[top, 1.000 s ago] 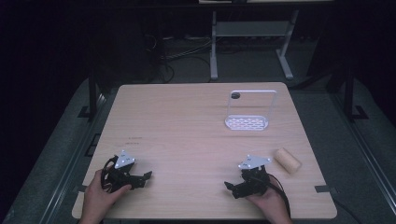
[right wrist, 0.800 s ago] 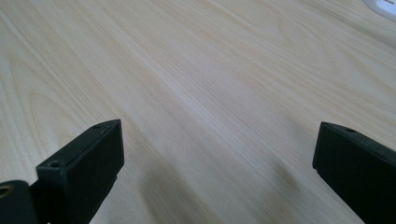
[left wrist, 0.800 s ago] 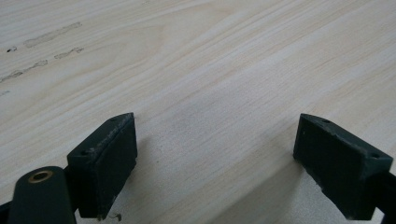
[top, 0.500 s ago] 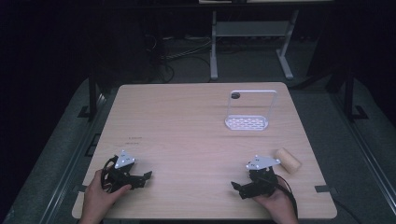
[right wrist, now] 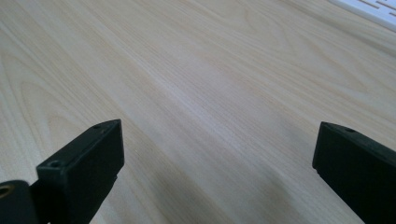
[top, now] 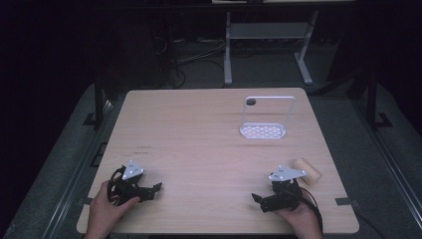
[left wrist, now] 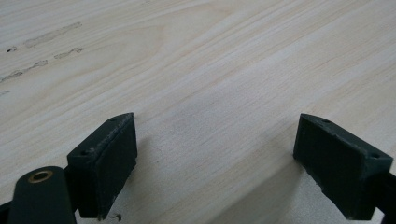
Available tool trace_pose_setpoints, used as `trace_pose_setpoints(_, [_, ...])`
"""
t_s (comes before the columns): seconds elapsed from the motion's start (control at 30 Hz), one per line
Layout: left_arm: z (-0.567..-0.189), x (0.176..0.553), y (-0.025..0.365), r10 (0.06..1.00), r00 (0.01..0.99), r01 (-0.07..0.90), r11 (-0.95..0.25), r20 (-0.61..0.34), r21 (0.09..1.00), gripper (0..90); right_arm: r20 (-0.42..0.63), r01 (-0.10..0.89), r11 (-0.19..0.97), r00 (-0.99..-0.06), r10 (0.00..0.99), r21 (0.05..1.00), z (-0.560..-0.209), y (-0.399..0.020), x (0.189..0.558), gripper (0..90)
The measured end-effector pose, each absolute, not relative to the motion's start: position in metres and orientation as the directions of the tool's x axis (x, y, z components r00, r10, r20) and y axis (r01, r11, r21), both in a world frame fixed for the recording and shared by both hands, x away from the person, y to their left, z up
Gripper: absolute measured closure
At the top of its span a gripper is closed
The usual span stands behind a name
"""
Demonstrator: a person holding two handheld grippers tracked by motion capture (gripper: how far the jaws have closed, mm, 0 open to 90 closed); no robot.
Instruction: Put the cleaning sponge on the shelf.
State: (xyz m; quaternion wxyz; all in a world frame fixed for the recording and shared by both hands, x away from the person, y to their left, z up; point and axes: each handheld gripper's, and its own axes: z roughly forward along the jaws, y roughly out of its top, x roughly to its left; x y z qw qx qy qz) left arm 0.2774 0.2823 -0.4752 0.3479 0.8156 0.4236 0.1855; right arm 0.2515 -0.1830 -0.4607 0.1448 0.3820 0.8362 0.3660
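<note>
Two grippers rest low at the near edge of the bench [top: 199, 129], each held in one of the person's hands, and both have their fingers spread wide with nothing between them. The left gripper [top: 155, 188] sits at the near left corner exactly as it did a second ago, and in the left gripper view its fingers [left wrist: 105, 158] frame only bare wood. The right gripper [top: 256, 199] is the one that has changed: over the last second it has drawn back toward the person and slid a little to the right, so it now lies closer to the small wooden cylinder [top: 307, 169], which lies on its side near the right edge, just beyond and to the right of that gripper and not touching it. In the right gripper view the fingers [right wrist: 86, 158] point across empty bench, with a sliver of the white rack [right wrist: 373, 9] at the top right corner, so the gripper is not yet aimed at the cylinder. The rack [top: 263, 130] stands upright farther back on the right half, well apart from both grippers. Judging by this shift, the right hand seems to be lining up for the cylinder, and it would need to turn right before closing.
</note>
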Motion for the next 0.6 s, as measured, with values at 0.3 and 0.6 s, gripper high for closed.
trace_pose_setpoints(0.3, [-0.475,0.277,0.282,0.820,0.573,0.562,-0.400,0.008,0.724,12.9,0.041,0.539,0.427,-0.653,0.756,0.726,-0.458,-0.189,0.245,1.9])
trace_pose_setpoints(0.6, [-0.475,0.277,0.282,0.820,0.572,0.562,-0.400,0.009,0.724,13.0,0.051,0.553,0.405,-0.633,0.773,0.728,-0.459,-0.201,0.236,1.9])
